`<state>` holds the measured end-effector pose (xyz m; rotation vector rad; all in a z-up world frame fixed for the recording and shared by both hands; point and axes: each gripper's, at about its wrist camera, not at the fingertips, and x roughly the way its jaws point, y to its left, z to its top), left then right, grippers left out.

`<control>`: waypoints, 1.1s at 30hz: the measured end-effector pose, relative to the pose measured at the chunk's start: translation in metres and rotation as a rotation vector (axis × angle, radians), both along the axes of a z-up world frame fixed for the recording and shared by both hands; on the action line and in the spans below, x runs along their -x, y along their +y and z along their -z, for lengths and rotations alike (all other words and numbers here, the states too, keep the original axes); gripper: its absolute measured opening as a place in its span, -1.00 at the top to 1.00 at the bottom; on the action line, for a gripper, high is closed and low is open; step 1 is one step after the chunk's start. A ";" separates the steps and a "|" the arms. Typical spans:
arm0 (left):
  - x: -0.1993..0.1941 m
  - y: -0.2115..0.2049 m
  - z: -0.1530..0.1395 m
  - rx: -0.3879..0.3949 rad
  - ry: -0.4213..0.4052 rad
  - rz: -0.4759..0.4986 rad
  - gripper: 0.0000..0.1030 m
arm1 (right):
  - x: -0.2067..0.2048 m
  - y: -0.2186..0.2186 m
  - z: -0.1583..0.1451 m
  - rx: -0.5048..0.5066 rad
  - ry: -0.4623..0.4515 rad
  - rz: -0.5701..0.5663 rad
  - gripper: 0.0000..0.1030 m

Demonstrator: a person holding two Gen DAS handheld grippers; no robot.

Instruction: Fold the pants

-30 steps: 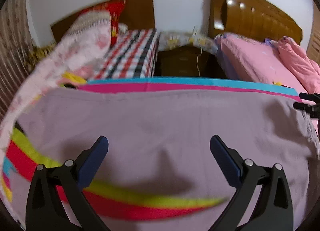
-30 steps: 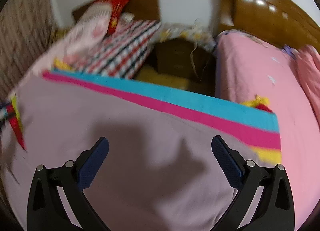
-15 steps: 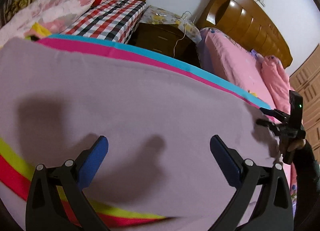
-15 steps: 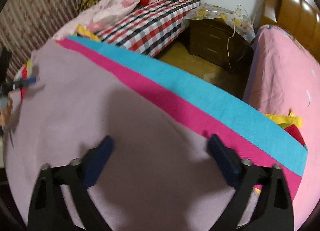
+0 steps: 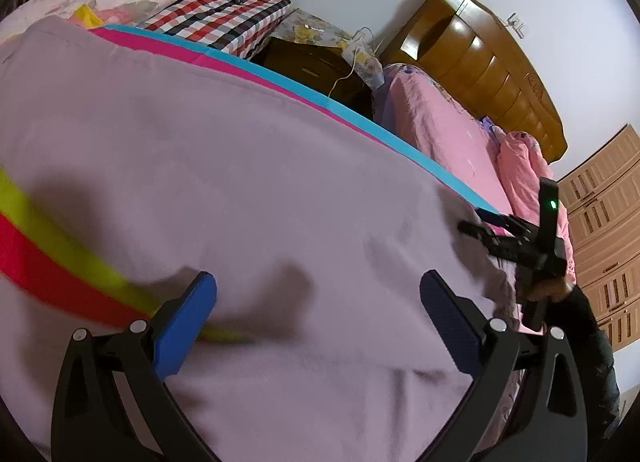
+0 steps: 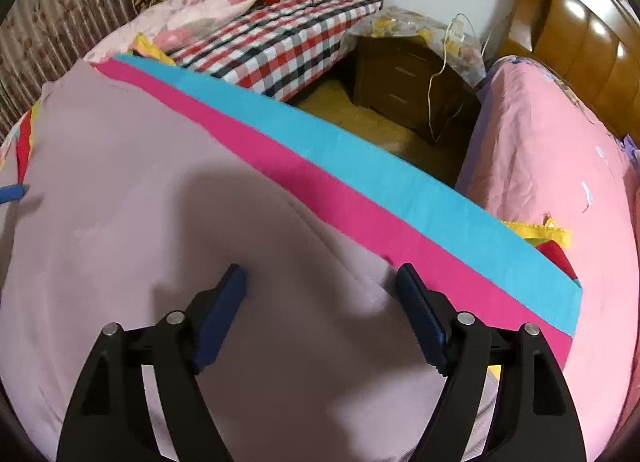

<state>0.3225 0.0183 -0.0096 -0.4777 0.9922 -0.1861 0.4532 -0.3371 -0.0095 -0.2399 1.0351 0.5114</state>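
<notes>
Beneath both spread pairs of jaws lie the mauve pants, flat on a striped cloth. Right gripper is opening, pinching nothing; left gripper gapes wide. Likely regrasping for another fold: each needs an edge.

Both views are fisheye and ride on a hand-held gripper, looking forward and steeply down along its two blue fingers, close over the mauve fabric that fills the lower frame.

The left wrist view is rolled, so the room tilts; the right hand-held gripper shows at its right edge. The right wrist view catches a blue fingertip at its left edge.

Both share the blue-and-pink striped cloth, checked bedding, nightstand and pink bed in the upper frame.
</notes>
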 end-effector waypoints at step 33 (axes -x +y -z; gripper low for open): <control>0.059 0.092 0.024 0.453 0.023 -0.022 -0.97 | 0.402 0.101 -0.014 0.220 -0.623 0.117 0.78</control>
